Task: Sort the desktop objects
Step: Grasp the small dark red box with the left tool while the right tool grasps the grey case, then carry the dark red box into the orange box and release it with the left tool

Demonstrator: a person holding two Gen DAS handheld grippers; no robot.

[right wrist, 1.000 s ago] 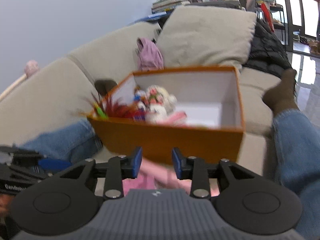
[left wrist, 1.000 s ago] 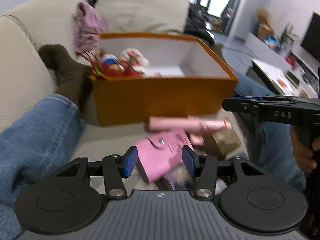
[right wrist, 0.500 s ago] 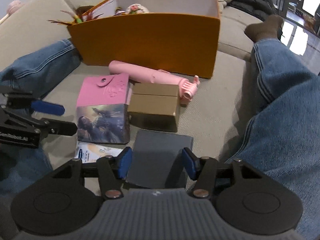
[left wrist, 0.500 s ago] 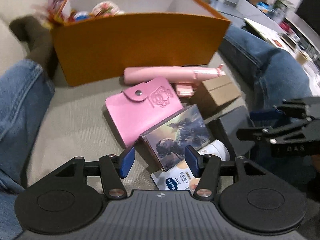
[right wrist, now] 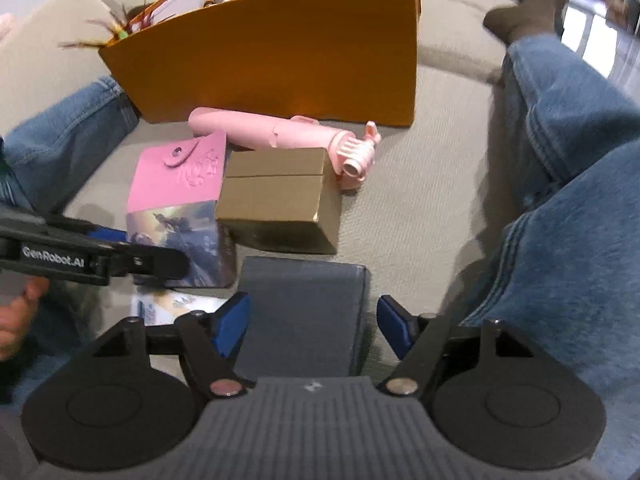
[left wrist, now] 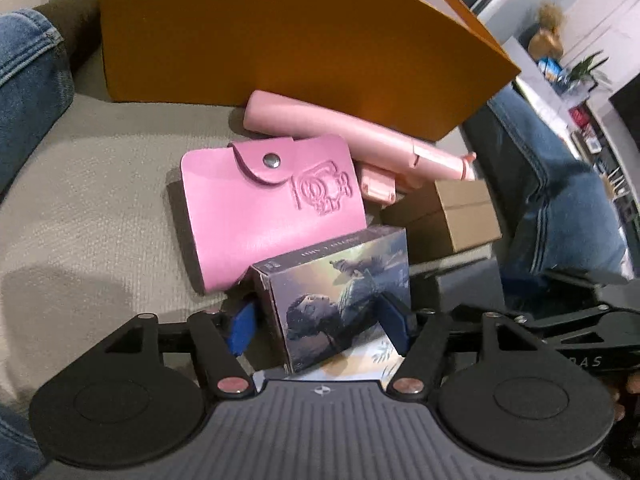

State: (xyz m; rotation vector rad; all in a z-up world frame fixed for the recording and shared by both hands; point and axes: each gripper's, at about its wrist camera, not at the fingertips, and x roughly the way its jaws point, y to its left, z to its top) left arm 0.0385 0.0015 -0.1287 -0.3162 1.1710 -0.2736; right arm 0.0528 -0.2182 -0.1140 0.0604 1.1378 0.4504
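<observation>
On the sofa cushion lie a pink wallet [left wrist: 264, 204], a pink selfie stick [left wrist: 352, 140], a brown cardboard box [right wrist: 276, 196], a picture-printed box [left wrist: 340, 296] and a flat grey box [right wrist: 300, 316]. My left gripper [left wrist: 320, 320] is open, its fingers on either side of the picture box. My right gripper [right wrist: 312, 320] is open, its fingers astride the grey box. The orange storage box [right wrist: 272, 56] stands behind them with toys inside.
The person's jeans-clad legs [right wrist: 560, 184] flank the objects on both sides. A white packet [right wrist: 168, 306] lies under the picture box. The sofa backrest rises behind the orange box. A living room with a TV shelf shows far right in the left wrist view.
Both grippers have dropped down and forward from above the orange box to the objects. The left now straddles the picture box, the right straddles the grey box.
</observation>
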